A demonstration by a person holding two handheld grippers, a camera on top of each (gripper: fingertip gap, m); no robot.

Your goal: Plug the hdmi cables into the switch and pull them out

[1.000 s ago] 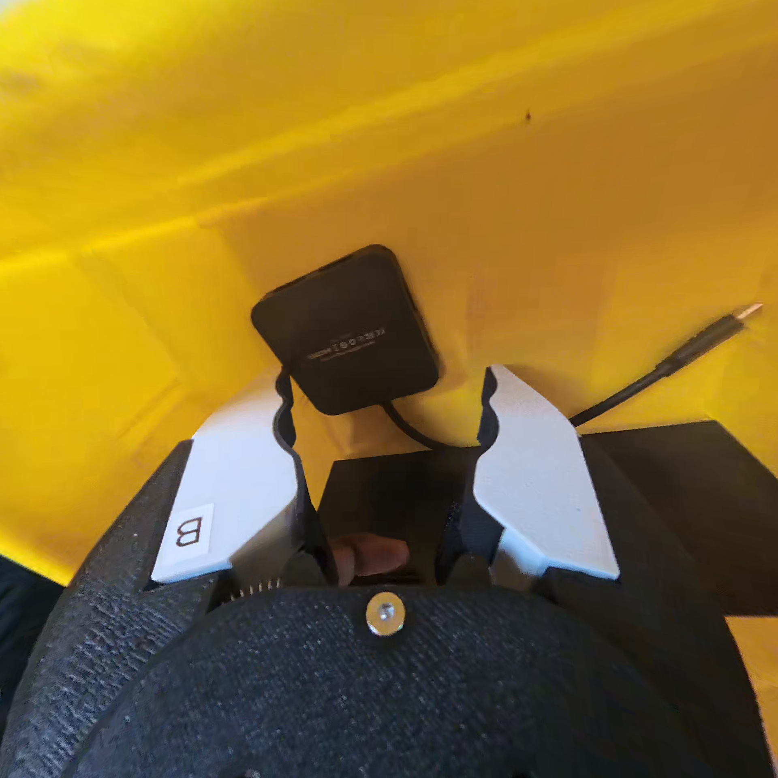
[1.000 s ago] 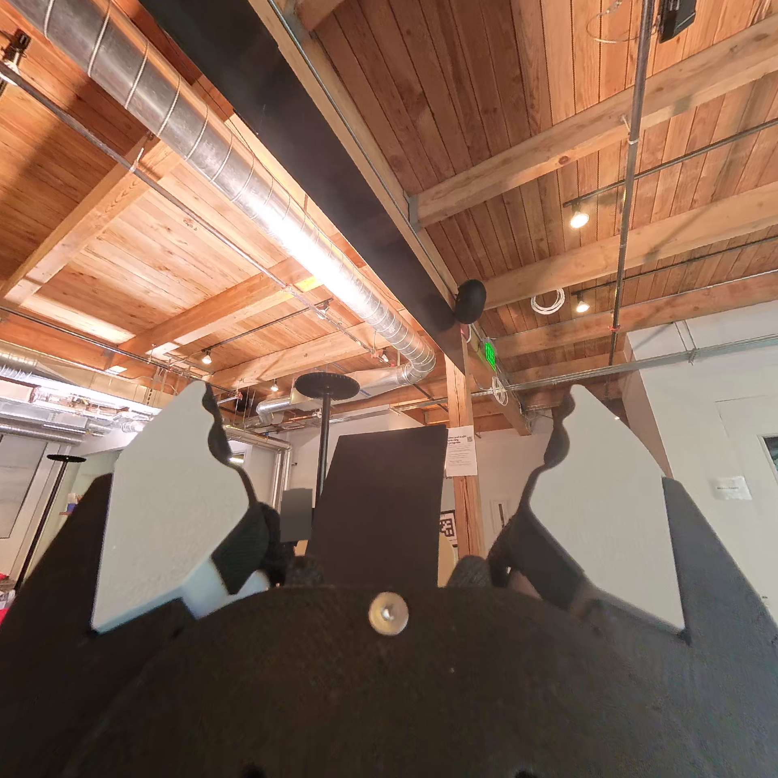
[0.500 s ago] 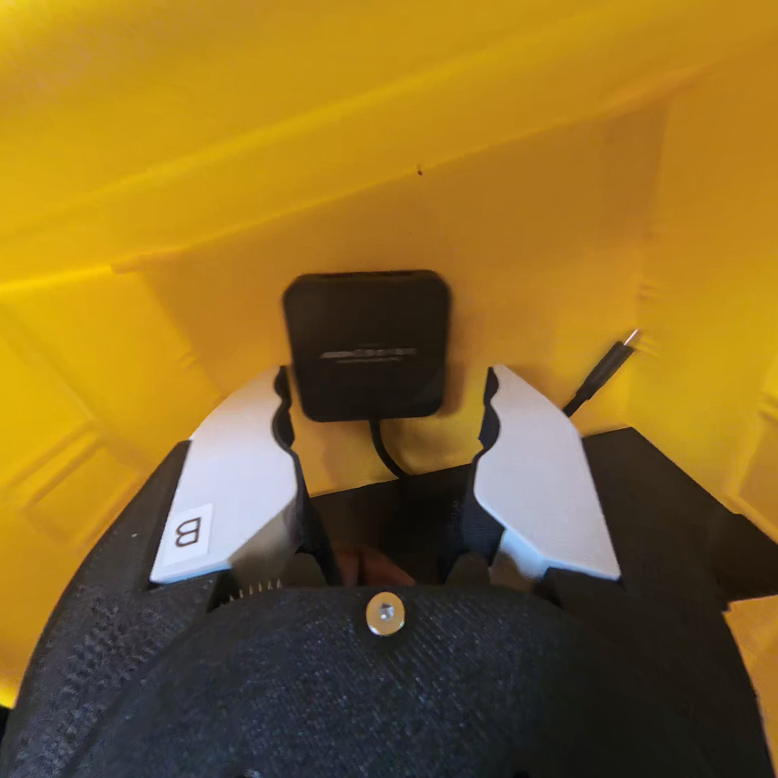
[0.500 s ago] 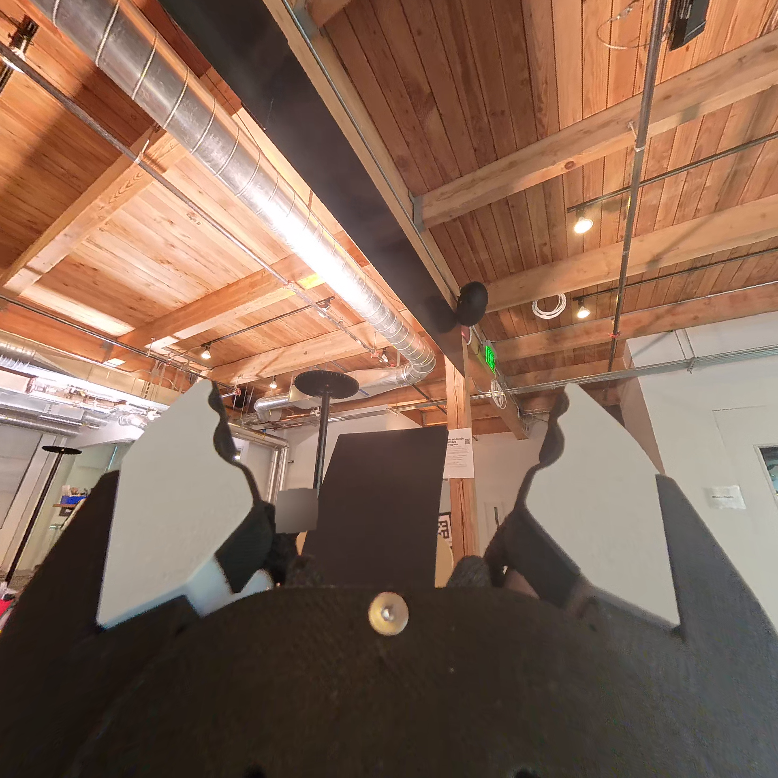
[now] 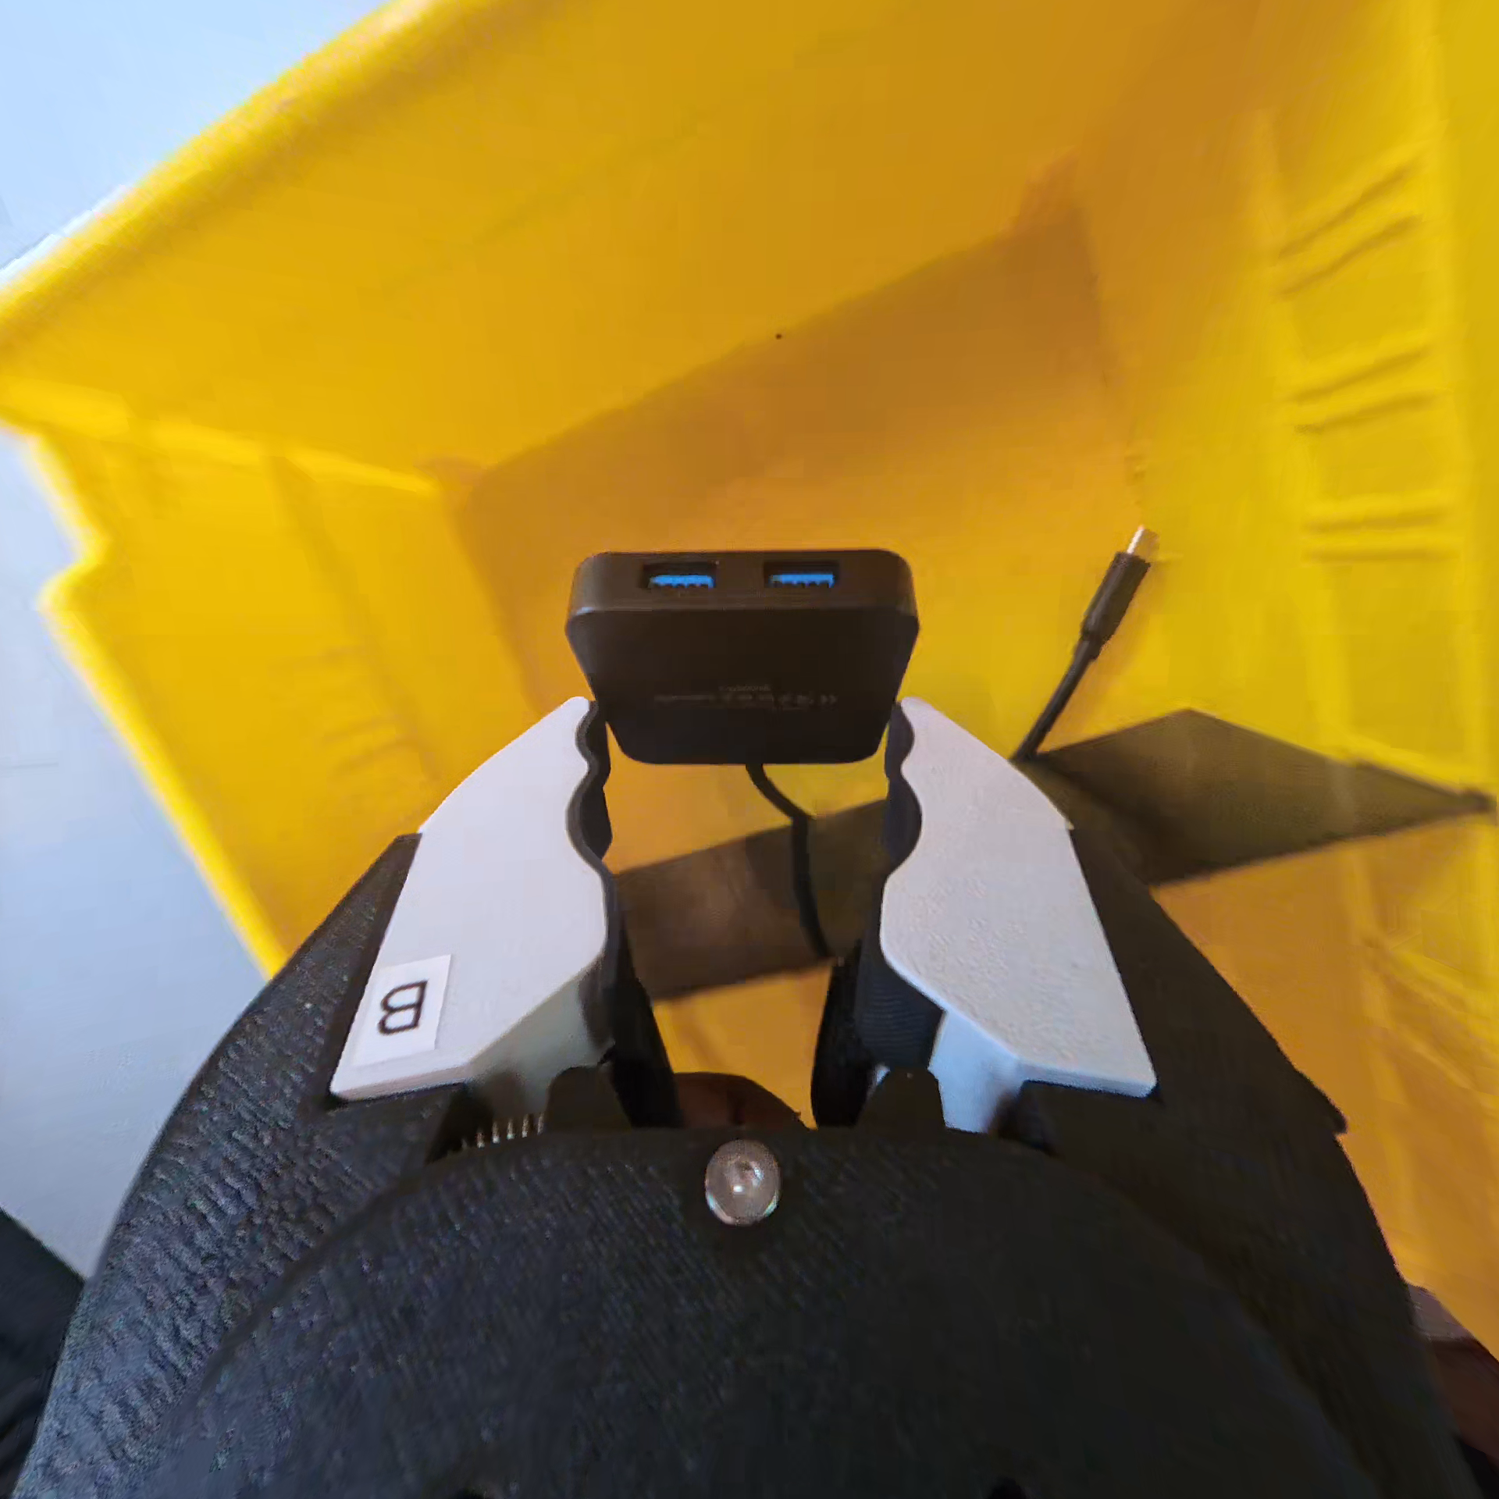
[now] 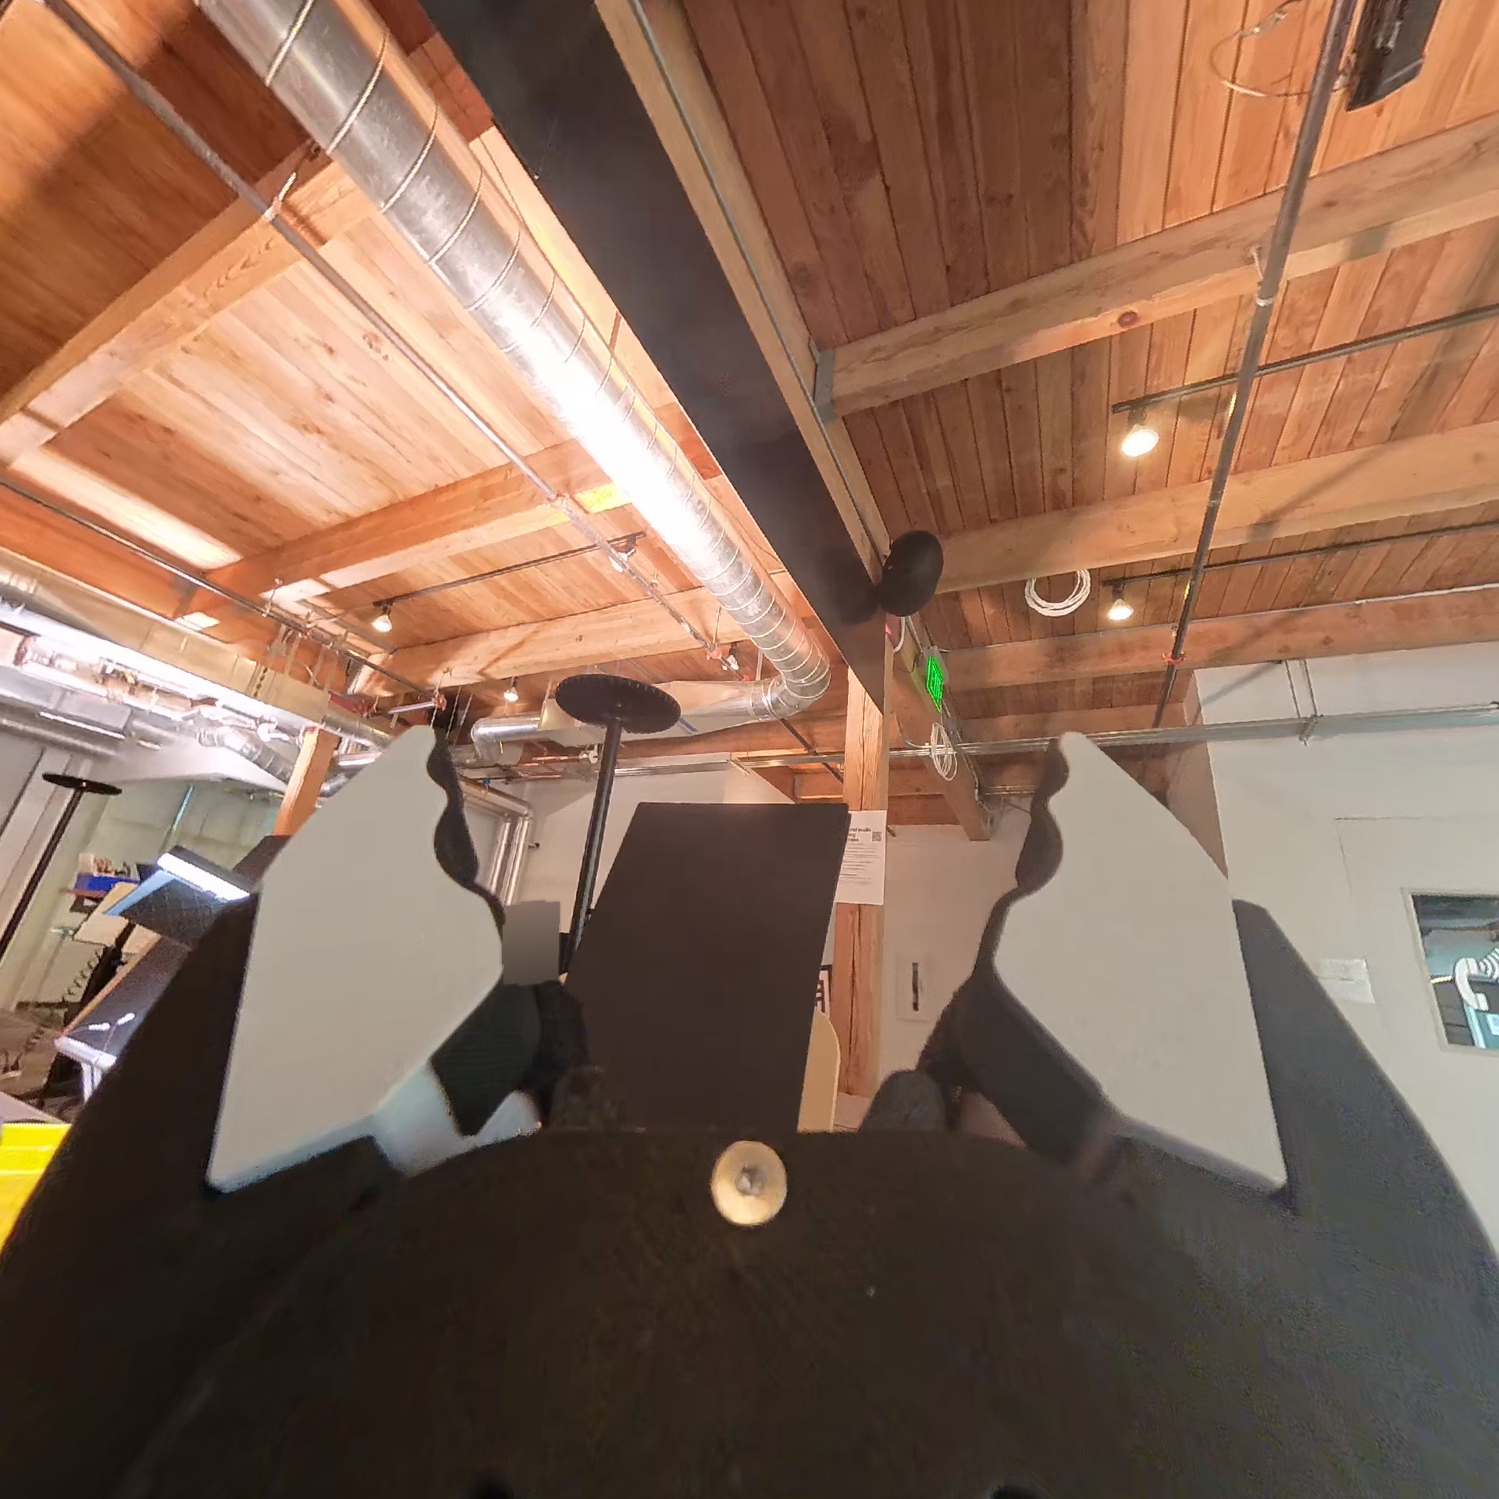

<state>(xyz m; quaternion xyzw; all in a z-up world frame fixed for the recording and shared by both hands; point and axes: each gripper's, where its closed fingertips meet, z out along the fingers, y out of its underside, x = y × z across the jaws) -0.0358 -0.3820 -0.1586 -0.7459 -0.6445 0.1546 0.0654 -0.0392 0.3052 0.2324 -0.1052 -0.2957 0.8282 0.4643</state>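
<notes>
The left gripper (image 5: 742, 718) is reaching into a yellow bin (image 5: 811, 284). Its white fingers (image 5: 503, 876) are standing partly apart, and their tips are closing on the near corners of the switch (image 5: 742, 657), a flat black box. The left fingertip is touching or nearly touching the box's left edge, and the right fingertip is sitting at its right edge; whether the grip is firm cannot be told. The switch is sitting inside the bin, tilted, with two blue ports (image 5: 680, 577) facing away on its far edge. A black cable (image 5: 791, 819) is running from its near edge down between the fingers. A plug end (image 5: 1118, 588) is lying against the bin's right wall.

The right gripper (image 6: 750, 779) is pointing up toward a wooden ceiling (image 6: 1014, 203) and a metal duct (image 6: 519, 292). Its fingers are spread wide and holding nothing.
</notes>
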